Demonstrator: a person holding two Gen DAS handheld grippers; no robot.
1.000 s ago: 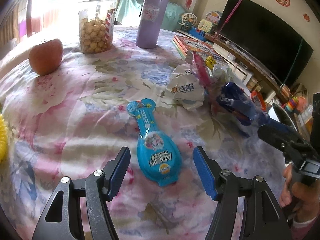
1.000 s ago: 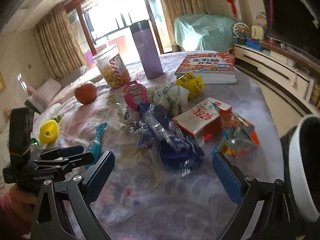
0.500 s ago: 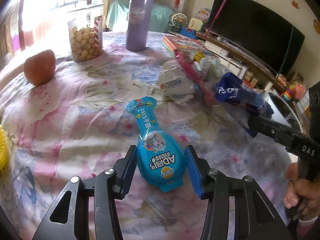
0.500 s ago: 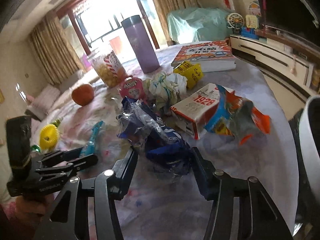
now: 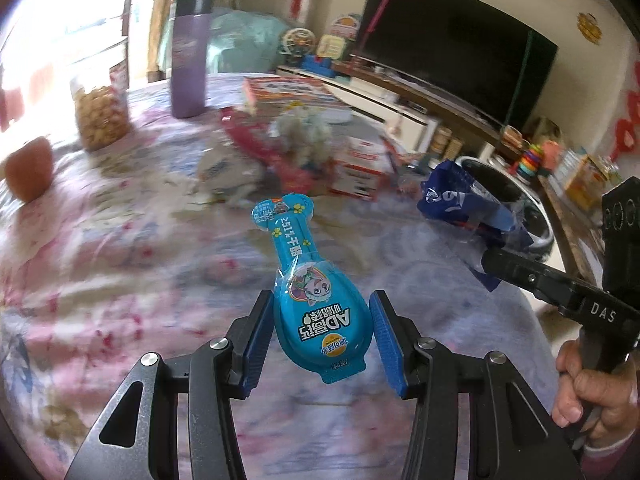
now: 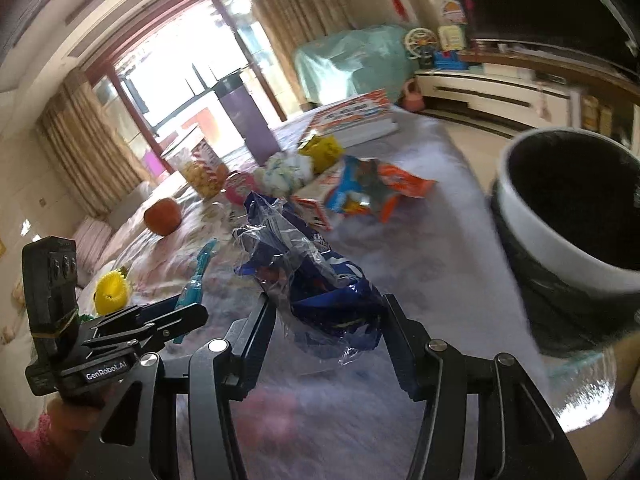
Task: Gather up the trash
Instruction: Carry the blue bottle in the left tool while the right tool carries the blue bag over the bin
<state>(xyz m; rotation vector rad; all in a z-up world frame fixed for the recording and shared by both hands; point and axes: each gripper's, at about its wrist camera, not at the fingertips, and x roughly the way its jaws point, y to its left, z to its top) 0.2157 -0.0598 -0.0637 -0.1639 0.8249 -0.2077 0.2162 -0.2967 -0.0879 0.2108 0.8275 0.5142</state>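
The left gripper (image 5: 322, 334) was seen clamped on a turquoise snack packet (image 5: 316, 300), its blue pads (image 5: 259, 338) pressed against the packet's wide rounded end while the narrow neck pointed away over the floral tablecloth (image 5: 120, 280). The packet appeared lifted clear of the cloth. The right gripper (image 6: 328, 328) was closed on a crumpled dark-blue plastic wrapper (image 6: 316, 272), which was held up between the jaws; in the left wrist view the same wrapper was seen out to the right, near the rim of a black-lined bin (image 6: 560, 248) standing beside the table. A hand (image 5: 592, 392) was visible on the right gripper's handle. Farther back on the table, more litter was left lying: an orange-and-blue packet (image 6: 376, 192), a red-and-white box (image 5: 356, 164), a wad of crumpled paper (image 6: 286, 172) and a small yellow box (image 6: 322, 152). Beyond these, an apple (image 6: 162, 216), a jar of snacks (image 5: 100, 116), a purple flask (image 5: 188, 60) and a book (image 6: 352, 116) were seen; much of this was blurred.
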